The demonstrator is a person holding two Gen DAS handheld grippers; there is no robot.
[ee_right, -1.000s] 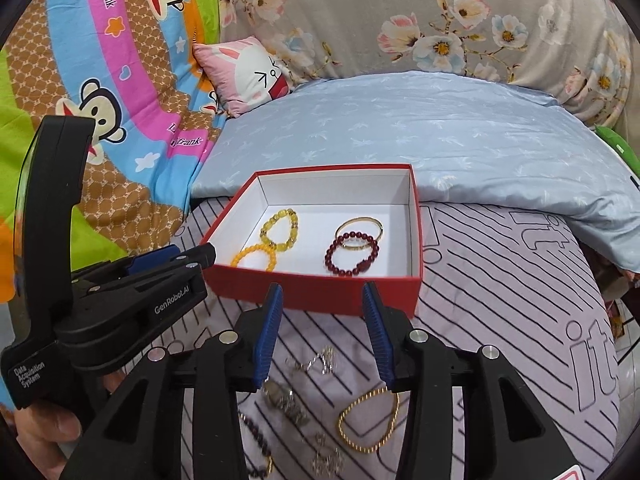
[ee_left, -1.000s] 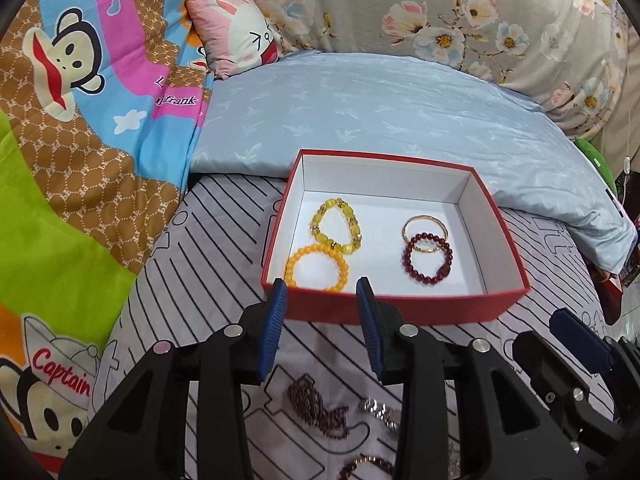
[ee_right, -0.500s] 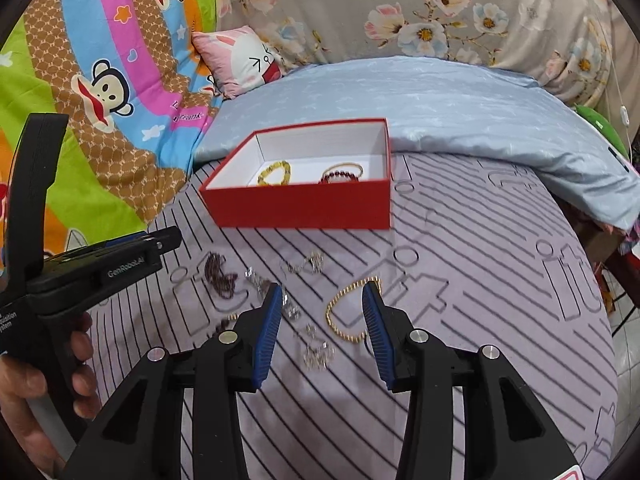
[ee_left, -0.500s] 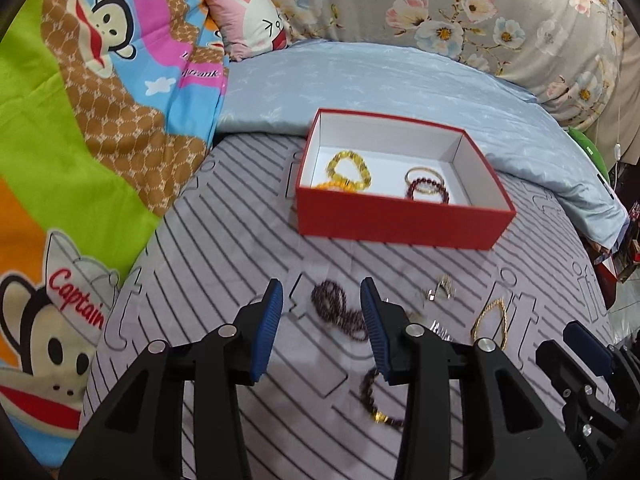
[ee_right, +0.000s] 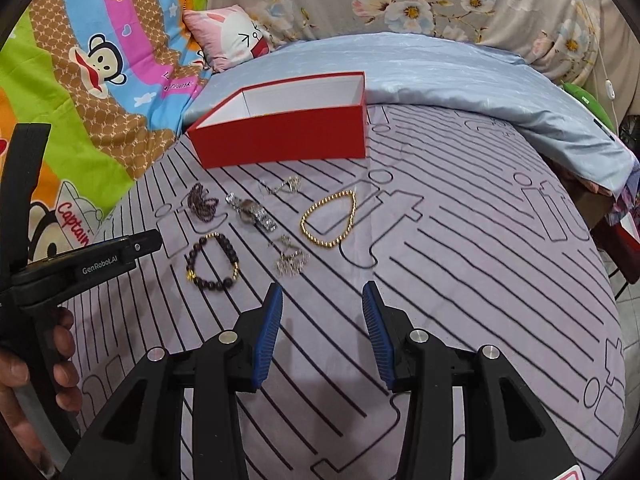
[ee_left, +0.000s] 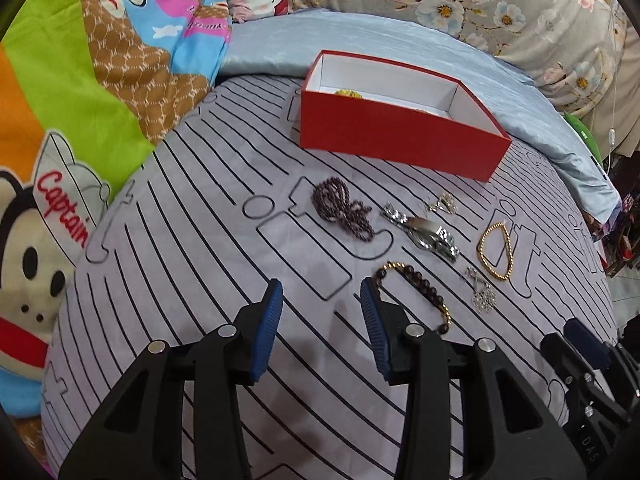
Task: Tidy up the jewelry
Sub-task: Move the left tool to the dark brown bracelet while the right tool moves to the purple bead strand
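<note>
Both the left gripper [ee_left: 321, 290] and right gripper [ee_right: 322, 293] gape empty over bare striped sheet [ee_right: 460, 280]. Loose jewelry lies mid-frame: a gold bead bracelet [ee_right: 330, 219] and a dark bead bracelet [ee_right: 212, 257], short of the red box [ee_right: 288, 136] in the upper centre.

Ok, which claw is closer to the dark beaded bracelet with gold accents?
Left. The left claw has one finger right beside the dark beaded bracelet. The right claw sits apart from it, off to its right, open over bare sheet.

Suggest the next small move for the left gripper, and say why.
Probably ease the left gripper forward and right over the dark bead bracelet. Its jaws stand open and empty, that bracelet lies nearest on the bedspread, outside the red box.
</note>
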